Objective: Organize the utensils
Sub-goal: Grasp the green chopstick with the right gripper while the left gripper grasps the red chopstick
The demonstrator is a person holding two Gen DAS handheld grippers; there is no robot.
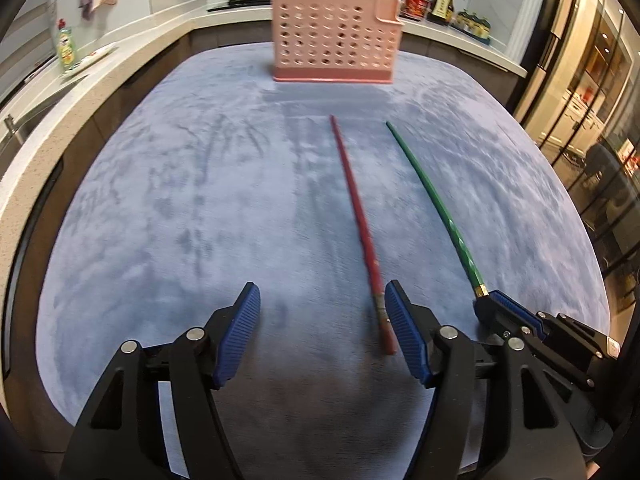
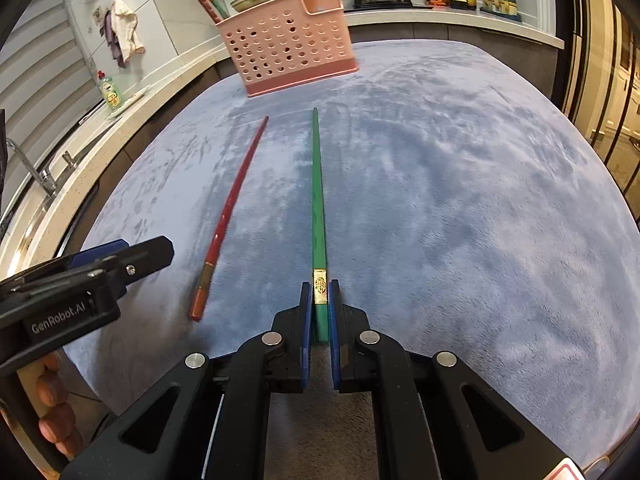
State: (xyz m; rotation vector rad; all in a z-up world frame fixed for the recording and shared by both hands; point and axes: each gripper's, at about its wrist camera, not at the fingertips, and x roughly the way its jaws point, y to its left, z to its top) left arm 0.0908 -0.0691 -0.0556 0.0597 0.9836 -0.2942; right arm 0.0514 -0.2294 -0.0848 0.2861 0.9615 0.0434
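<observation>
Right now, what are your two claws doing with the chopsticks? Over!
Right gripper shut on green chopstick. Left gripper open, red chopstick lying by its right finger. Pink basket ahead, path looks clear.

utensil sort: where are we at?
Done: some chopsticks already stand in the pink basket. In hand: right gripper is shut on the green chopstick. Left: the red chopstick lies on the mat, its end between the open left gripper fingers, ungrasped.
</observation>
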